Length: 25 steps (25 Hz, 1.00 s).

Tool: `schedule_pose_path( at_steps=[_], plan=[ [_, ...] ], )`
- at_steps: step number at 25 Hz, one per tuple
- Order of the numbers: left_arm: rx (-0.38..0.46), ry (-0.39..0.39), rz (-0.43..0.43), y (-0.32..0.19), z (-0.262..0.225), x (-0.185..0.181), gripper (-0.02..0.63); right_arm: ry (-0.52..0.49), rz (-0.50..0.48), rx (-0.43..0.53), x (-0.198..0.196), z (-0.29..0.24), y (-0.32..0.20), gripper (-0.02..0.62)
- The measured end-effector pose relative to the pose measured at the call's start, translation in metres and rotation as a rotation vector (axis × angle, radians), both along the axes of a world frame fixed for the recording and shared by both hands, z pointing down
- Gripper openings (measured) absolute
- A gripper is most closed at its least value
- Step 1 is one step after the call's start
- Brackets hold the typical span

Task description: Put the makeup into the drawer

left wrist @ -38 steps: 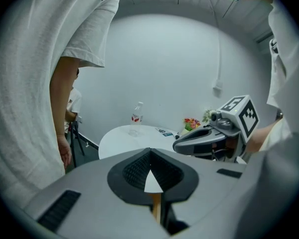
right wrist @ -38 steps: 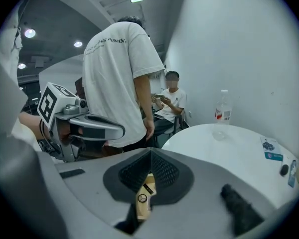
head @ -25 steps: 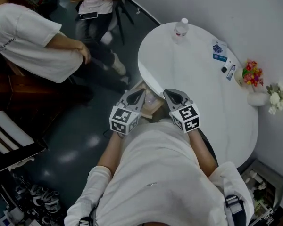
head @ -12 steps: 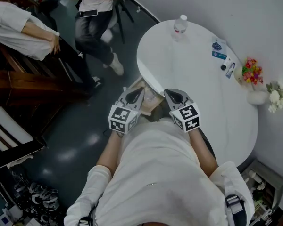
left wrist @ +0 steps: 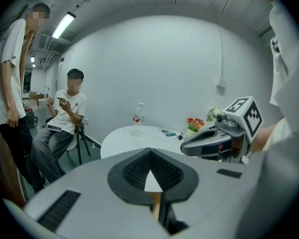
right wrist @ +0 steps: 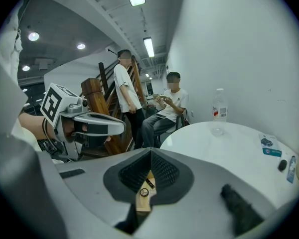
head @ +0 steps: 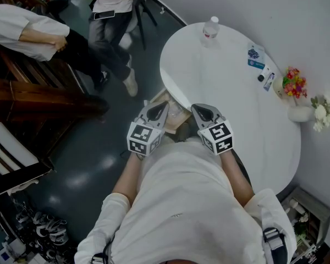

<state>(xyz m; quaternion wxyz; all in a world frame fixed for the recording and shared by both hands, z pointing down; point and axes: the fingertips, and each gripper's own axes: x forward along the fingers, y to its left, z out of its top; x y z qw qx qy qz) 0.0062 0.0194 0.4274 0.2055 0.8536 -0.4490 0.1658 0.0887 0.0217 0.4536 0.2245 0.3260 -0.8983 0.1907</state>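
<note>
The makeup lies at the far right of the round white table (head: 220,76): blue packets (head: 255,57), a small black item (head: 261,80) and a slim tube (head: 269,84). The packets (right wrist: 269,146) also show in the right gripper view. Both grippers hover side by side at the table's near edge, well short of the makeup. My left gripper (head: 160,110) is shut and empty, its pads meeting in the left gripper view (left wrist: 149,152). My right gripper (head: 199,110) is shut and empty too (right wrist: 150,154). A light wooden box (head: 175,119), perhaps the drawer, sits low between them.
A water bottle (head: 210,32) stands at the table's far edge. Colourful flowers (head: 294,84) and a white vase (head: 300,114) stand against the wall. A seated person (head: 113,15) and a standing person (head: 27,29) are at the left, beside a wooden stair rail (head: 38,92).
The standing person at the left has stepped back toward the upper left of the head view. Neither gripper has moved.
</note>
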Motion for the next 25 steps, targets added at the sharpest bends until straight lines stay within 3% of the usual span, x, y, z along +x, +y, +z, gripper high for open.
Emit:
schedule_pose_path(
  at_steps=[25],
  plan=[
    [0.019,0.014,-0.07,-0.013,-0.011,-0.025,0.009,-0.012,-0.021,0.057,-0.008,-0.012,-0.001,0.012]
  ],
)
